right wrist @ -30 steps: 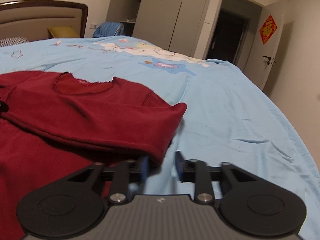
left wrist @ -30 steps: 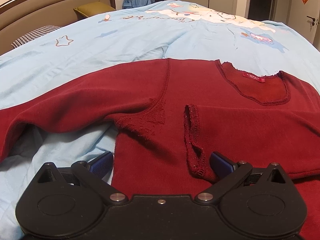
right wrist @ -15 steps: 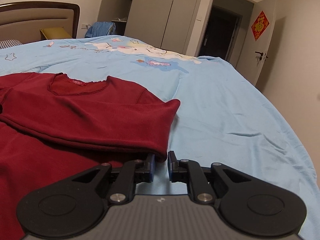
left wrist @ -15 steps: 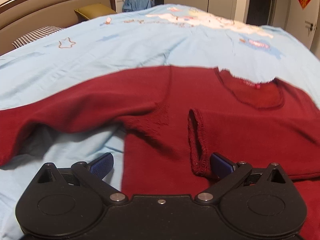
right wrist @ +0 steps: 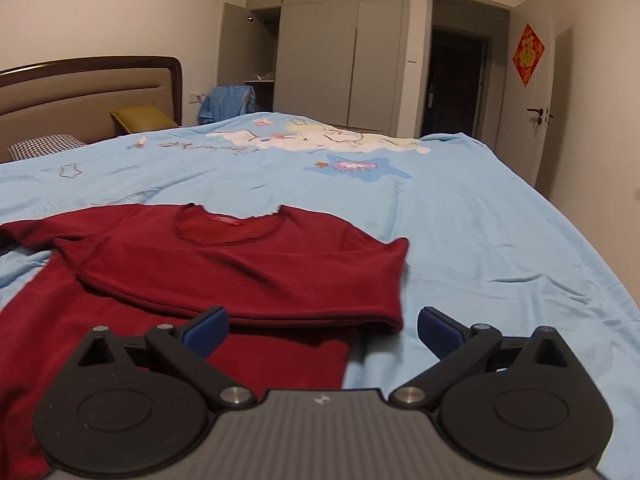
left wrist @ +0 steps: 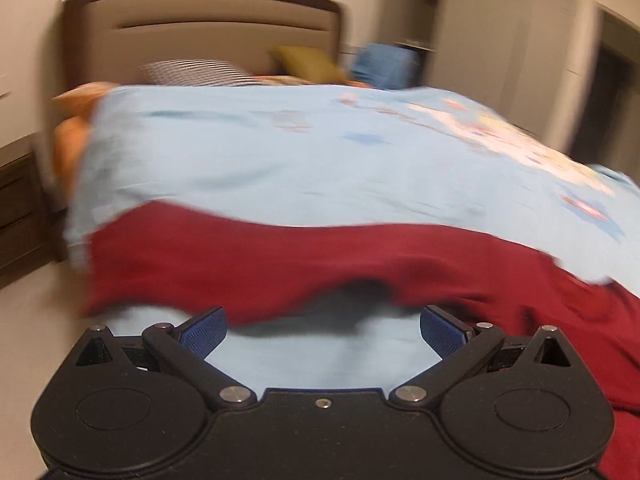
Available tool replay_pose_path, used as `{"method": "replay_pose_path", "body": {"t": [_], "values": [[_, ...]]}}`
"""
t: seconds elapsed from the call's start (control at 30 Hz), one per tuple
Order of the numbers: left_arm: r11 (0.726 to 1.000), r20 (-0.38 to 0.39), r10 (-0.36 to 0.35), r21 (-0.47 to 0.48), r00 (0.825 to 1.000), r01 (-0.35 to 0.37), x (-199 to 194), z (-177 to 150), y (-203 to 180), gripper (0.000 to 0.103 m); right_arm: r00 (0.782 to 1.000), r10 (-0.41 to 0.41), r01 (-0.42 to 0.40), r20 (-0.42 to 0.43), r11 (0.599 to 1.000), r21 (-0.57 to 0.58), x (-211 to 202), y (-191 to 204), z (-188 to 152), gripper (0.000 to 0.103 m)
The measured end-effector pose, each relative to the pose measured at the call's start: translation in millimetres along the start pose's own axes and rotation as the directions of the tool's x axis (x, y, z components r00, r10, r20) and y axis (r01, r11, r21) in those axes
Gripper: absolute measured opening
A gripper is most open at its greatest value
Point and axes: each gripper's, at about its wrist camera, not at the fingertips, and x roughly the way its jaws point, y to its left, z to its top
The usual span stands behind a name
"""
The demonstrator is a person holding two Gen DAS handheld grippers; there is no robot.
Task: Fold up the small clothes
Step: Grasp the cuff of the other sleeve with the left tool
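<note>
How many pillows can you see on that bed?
2. A checked pillow lies by the headboard at the far left, and a mustard-yellow pillow sits just right of it. The blue cover may hide more.

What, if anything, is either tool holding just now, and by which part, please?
Nothing is held. The right tool is opening, clear of the red top; the left tool stands open over the sheet.

Left hand-held gripper [left wrist: 323, 326] had its jaws spread wide, blue pads [left wrist: 202, 330] apart with nothing pinched between them; it pointed forward and somewhat downward, view motion-blurred. Right hand-held gripper [right wrist: 322, 328] was opening, jaws at full spread, pads [right wrist: 438, 330] clear of any fabric, also angled slightly down. No hand or sleeve was visible in either view.
</note>
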Motion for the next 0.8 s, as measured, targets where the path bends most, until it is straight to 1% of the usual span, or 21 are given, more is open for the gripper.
{"method": "replay_pose_path", "body": {"t": [0.1,0.17,0.23,0.3,0.33,0.4,0.5,0.53,0.57,0.63,0.7,0.73,0.8], "values": [[0.992,-0.026,0.107,-0.060,0.994,-0.109,3.1,0.8,43.3,0.102,1.000,-0.001,0.001,0.007,0.999,-0.035,-12.5,17.8,-1.3,0.103],[0.982,-0.039,0.150,-0.111,0.988,-0.154,3.9,0.1,72.8,0.102,1.000,0.001,0.000,0.013,0.998,-0.055,-20.6,28.8,-2.7,0.103],[0.972,-0.047,0.147,-0.177,0.988,-0.153,2.0,-0.6,98.1,0.102,1.000,0.012,-0.011,0.012,0.998,-0.066,-28.3,39.0,-4.6,0.103],[0.957,-0.046,0.086,-0.274,0.995,-0.095,1.0,-2.4,121.3,0.102,1.000,0.025,-0.024,0.005,0.997,-0.079,-34.1,48.4,-6.6,0.103],[0.943,-0.037,0.046,-0.328,0.998,-0.055,1.9,-3.2,129.5,0.101,1.000,0.028,-0.027,0.001,0.996,-0.087,-36.8,53.2,-7.8,0.103],[0.905,-0.012,-0.034,-0.426,0.999,0.026,5.4,-5.3,141.2,0.099,1.000,0.028,-0.029,-0.008,0.994,-0.107,-40.6,62.5,-10.0,0.103],[0.850,0.014,-0.108,-0.518,0.994,0.100,16.1,-7.3,144.1,0.094,0.999,0.033,-0.035,-0.016,0.991,-0.129,-45.0,74.1,-12.8,0.103],[0.831,0.024,-0.126,-0.543,0.992,0.119,21.8,-7.2,143.8,0.093,0.999,0.036,-0.038,-0.019,0.991,-0.130,-46.4,76.7,-13.4,0.103],[0.811,0.032,-0.138,-0.570,0.990,0.131,25.8,-7.5,144.6,0.090,0.999,0.037,-0.039,-0.020,0.991,-0.127,-47.1,78.2,-13.3,0.103],[0.770,0.044,-0.145,-0.622,0.988,0.141,32.2,-9.7,146.9,0.086,0.999,0.038,-0.040,-0.019,0.992,-0.123,-49.2,79.7,-13.4,0.103],[0.734,0.046,-0.116,-0.669,0.992,0.117,34.7,-11.4,148.4,0.081,0.999,0.034,-0.036,-0.019,0.992,-0.123,-51.6,80.6,-13.5,0.103],[0.720,0.050,-0.105,-0.685,0.993,0.111,35.5,-11.9,149.4,0.080,0.999,0.031,-0.033,-0.019,0.992,-0.124,-52.4,80.5,-13.7,0.103],[0.698,0.057,-0.079,-0.710,0.995,0.096,38.2,-11.7,149.6,0.074,0.999,0.024,-0.027,-0.023,0.992,-0.124,-52.2,79.4,-14.2,0.103]]}}
